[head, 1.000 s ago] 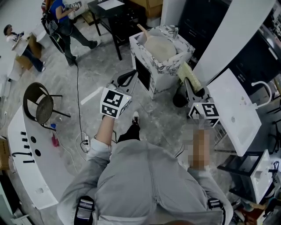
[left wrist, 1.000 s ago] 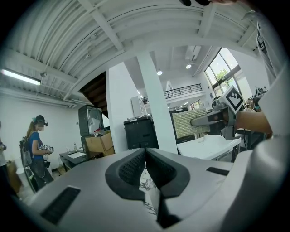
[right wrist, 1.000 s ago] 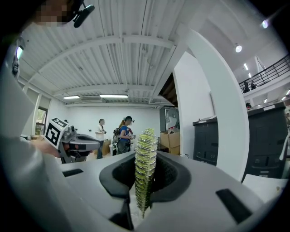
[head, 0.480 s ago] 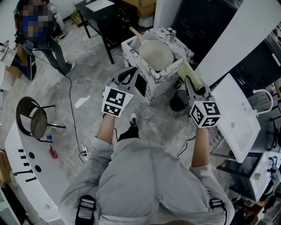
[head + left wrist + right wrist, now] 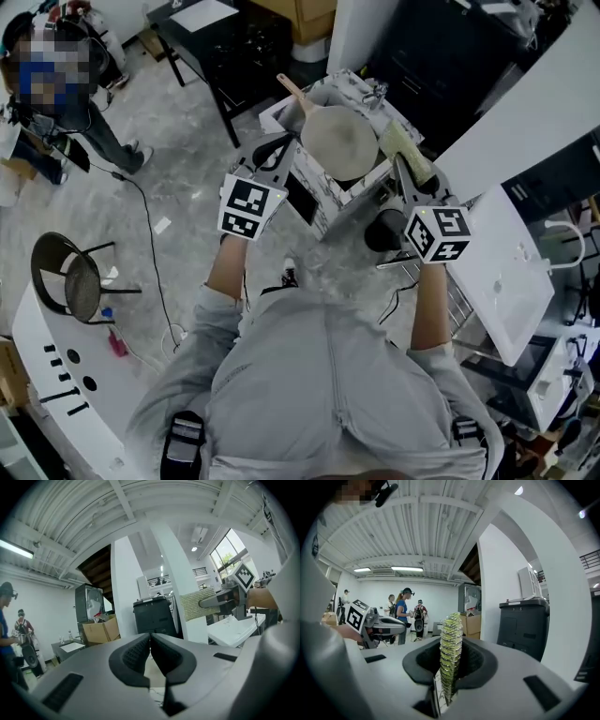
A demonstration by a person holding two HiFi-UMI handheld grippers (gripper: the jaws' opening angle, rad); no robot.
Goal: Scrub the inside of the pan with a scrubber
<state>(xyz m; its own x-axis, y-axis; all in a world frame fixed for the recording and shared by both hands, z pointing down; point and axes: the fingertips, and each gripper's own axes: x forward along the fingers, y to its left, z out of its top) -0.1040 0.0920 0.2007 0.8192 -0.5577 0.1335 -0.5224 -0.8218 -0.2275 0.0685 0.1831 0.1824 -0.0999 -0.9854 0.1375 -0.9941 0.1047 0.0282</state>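
The round grey metal pan (image 5: 339,142) sits in the top of a white box with dark marbling (image 5: 330,208), straight ahead of the person at 12 o'clock. Its pale wooden handle (image 5: 292,89) points off toward 11 o'clock.

The right gripper (image 5: 451,667) is clamped on a yellow-green flat scouring pad (image 5: 451,630), which its own camera sees edge-on. In the head view the pad hangs just off the pan's rim at about 3 o'clock, and I cannot tell whether it touches. The left gripper (image 5: 151,641) has its jaws pressed together with nothing between them. It waits at the pan's 8 o'clock side, apart from the pan.

Scrubbing does not look to have begun; the step in hand seems to be bringing the pad in over the rim. To do it well, the pad's broad face should probably be turned flat to the pan floor, not its edge. It should then come down from 3 o'clock toward the centre. The pan appears to rest loose, so it may swivel under pressure. Parting the left jaws and pinching the wooden handle at 11 o'clock would likely steady it.
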